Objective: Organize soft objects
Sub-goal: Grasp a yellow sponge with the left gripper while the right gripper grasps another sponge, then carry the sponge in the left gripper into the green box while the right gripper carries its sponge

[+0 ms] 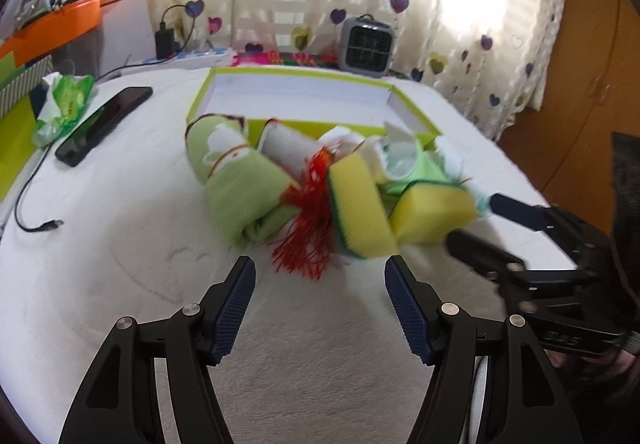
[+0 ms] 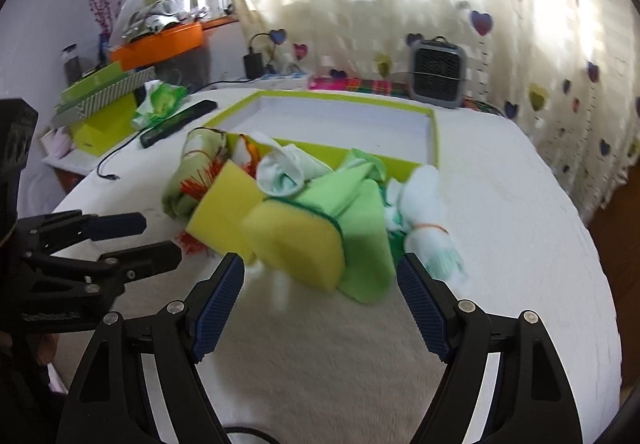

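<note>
A pile of soft things lies on the white blanket in front of a lime-green open box [image 1: 200, 100]. It holds a rolled green towel [image 1: 236, 180], a red tassel [image 1: 308, 232], two yellow sponges [image 1: 360, 208] [image 1: 432, 212] and white cloths [image 1: 396, 156]. My left gripper [image 1: 320, 272] is open just short of the tassel, holding nothing. My right gripper [image 2: 320, 268] is open too, with the nearer yellow sponge [image 2: 296, 240] and a green cloth [image 2: 364, 228] just beyond its fingertips. A white banded roll [image 2: 424, 212] lies to the right. Each gripper shows in the other's view [image 1: 476, 222] [image 2: 152, 240].
A black phone [image 1: 104, 124], a loose cable [image 1: 36, 224] and a green tissue pack [image 1: 64, 104] lie at the left. A grey fan heater [image 1: 366, 44] stands behind the box by the heart-print curtain. Boxes and an orange shelf [image 2: 160, 44] are at the far left.
</note>
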### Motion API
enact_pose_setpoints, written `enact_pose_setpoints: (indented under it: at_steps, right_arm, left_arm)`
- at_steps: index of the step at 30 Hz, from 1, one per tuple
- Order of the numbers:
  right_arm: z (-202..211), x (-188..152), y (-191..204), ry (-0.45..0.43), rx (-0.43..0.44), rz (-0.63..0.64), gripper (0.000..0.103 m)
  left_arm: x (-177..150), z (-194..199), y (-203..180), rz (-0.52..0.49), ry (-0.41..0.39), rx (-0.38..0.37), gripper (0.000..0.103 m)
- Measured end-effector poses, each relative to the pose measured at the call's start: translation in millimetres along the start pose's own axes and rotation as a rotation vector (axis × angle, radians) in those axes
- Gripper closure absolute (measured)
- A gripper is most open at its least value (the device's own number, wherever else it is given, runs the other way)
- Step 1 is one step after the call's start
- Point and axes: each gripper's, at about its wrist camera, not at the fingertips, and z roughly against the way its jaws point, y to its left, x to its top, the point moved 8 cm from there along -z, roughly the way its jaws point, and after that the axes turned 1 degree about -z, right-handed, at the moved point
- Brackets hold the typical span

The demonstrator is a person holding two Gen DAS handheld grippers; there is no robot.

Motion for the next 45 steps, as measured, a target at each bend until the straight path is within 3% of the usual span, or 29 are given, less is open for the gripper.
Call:
enact_pose_setpoints:
  at_steps: [5,11,16,22,28,36,45]
  right_arm:
    - [-8,7,-3,0.006,0.035,0.026,0.024]
    - [-14,12,-5,0.009,0.126,0.025,0.024]
    - [-16,12,-2,0.014,0.149,0.052,0.043]
    - [-17,12,3,0.026,0.191,0.077,0.052]
    - [-16,10,5,0.029,0.21,0.077,0.064]
    - [-8,10,-1,0.01,0.225,0.012,0.066]
    - [4,7,-4,-0.014,0.235,-0.027,0.067]
  left_arm:
    - [9,-2,-8,0.017,0.012,-0.079,0.036]
    - [15,-10,-10,0.036,0.03,-0.114,0.039]
    - [17,-16,-12,0.044,0.048,-0.121,0.045]
    - [17,-24,-15,0.049,0.075,-0.141,0.052]
    - [14,-31,-16,0.047,0.096,-0.131,0.066]
    - [16,-24,-13,0.051,0.069,-0.126,0.074]
    - [5,-3,-8,0.026,0.052,-0.144,0.075]
